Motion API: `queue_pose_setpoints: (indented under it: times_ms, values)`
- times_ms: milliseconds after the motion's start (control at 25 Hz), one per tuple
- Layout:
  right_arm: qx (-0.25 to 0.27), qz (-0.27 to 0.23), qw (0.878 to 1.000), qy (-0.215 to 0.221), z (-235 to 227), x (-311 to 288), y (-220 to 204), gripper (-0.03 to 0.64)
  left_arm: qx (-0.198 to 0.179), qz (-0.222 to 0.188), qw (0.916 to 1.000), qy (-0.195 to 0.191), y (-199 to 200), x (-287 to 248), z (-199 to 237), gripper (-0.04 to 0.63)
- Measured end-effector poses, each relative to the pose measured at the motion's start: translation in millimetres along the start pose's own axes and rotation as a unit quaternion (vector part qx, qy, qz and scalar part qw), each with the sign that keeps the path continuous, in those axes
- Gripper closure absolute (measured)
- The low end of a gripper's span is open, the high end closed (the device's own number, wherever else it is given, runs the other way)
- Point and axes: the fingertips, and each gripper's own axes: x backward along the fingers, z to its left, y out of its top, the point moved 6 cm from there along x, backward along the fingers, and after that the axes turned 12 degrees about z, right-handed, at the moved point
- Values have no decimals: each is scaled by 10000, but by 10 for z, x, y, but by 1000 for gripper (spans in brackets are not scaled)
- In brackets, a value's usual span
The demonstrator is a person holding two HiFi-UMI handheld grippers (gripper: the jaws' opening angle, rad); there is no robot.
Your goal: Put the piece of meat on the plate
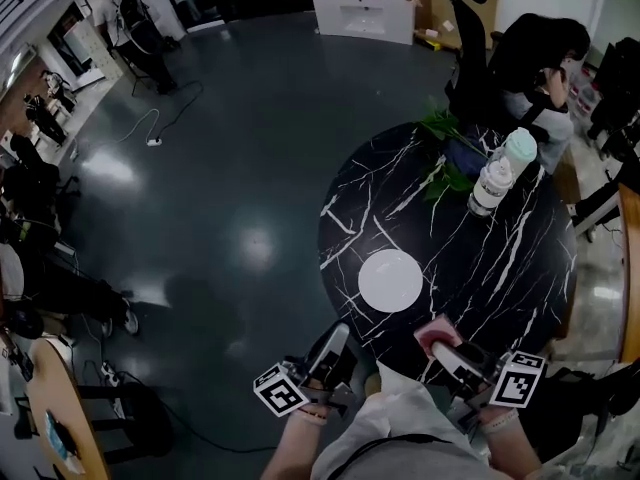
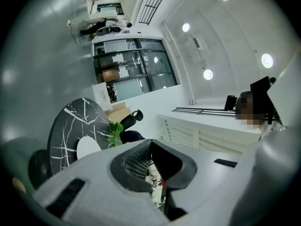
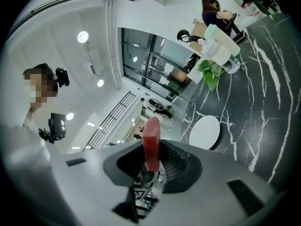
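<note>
A white round plate [image 1: 390, 279] lies empty on the near half of a round black marble table [image 1: 500, 268]. My right gripper [image 1: 443, 346] hovers over the table's near edge, just right of the plate, shut on a flat red piece of meat [image 1: 437, 335]. In the right gripper view the piece of meat [image 3: 151, 138] stands upright between the jaws of the right gripper [image 3: 153, 163], with the plate [image 3: 205, 132] ahead. My left gripper [image 1: 330, 351] is off the table's near left edge, shut with nothing in it. The left gripper [image 2: 151, 157] sees the plate [image 2: 88, 147] far to its left.
A green plant [image 1: 445, 163] and two lidded containers [image 1: 497, 173] stand at the table's far side. A person [image 1: 540, 68] sits behind them, next to an office chair [image 1: 465, 28]. Dark floor with a cable [image 1: 150, 133] spreads to the left. A wooden table [image 1: 50, 408] is at bottom left.
</note>
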Motion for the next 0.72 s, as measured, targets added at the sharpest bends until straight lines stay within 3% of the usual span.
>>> queue_pose_setpoints:
  times_ms: [440, 720]
  values:
    - [-327, 939, 9950, -54, -672, -818, 439, 525, -265, -40, 9968, 758, 348, -281, 599, 586]
    - [-594, 2249, 9703, -659, -1159, -1387, 439, 525, -161, -300, 9957, 858, 457, -377, 940, 586]
